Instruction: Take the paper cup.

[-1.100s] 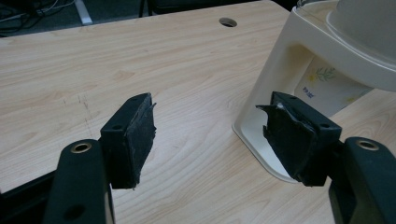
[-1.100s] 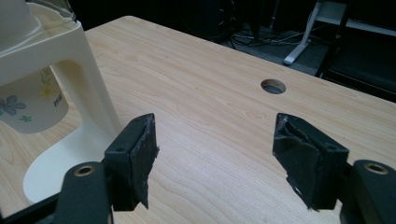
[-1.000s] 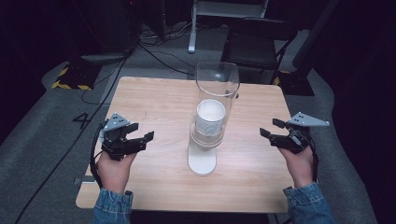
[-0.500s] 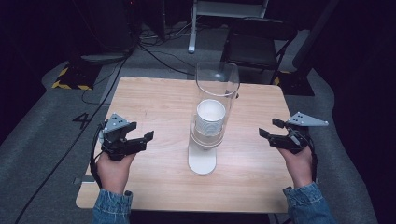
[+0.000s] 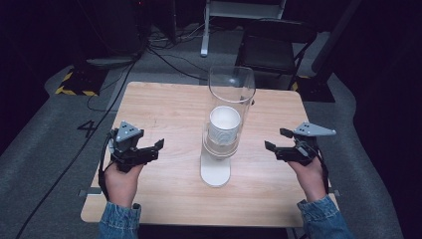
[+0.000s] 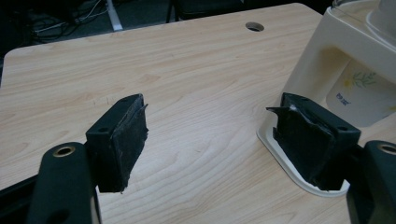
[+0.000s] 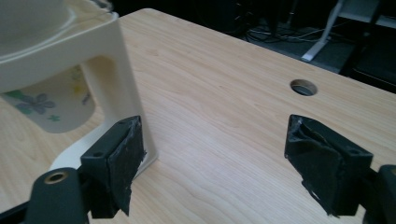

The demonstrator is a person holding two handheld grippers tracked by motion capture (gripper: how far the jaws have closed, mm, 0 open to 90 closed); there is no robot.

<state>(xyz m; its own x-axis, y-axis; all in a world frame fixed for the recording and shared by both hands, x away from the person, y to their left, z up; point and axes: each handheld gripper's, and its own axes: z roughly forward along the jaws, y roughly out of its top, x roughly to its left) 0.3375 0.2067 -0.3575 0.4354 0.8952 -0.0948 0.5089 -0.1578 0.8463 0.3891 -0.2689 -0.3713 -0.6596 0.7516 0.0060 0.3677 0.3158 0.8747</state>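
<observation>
The wooden bench takes up the middle of the high view, on a grey floor with black cables trailing behind it. Two round holes are cut through its top, one seen in the left tool view and one in the right tool view.

At the centre of the bench stands a cup dispenser: a clear upright tube on a cream stand whose flat foot rests on the wood. White paper cups are stacked inside the tube, and the lowest cup, printed with small flowers, hangs in the opening of the stand.

The left tool sits over the left part of the bench, well apart from the dispenser, held in the person's left hand. Its jaws stand wide apart with nothing between them, and bare wood shows in the gap.

The right tool sits over the right part of the bench, likewise apart from the dispenser, in the right hand. Its jaws have just been opening; they now stand apart with nothing between them.

Denim cuffs show at both wrists.
</observation>
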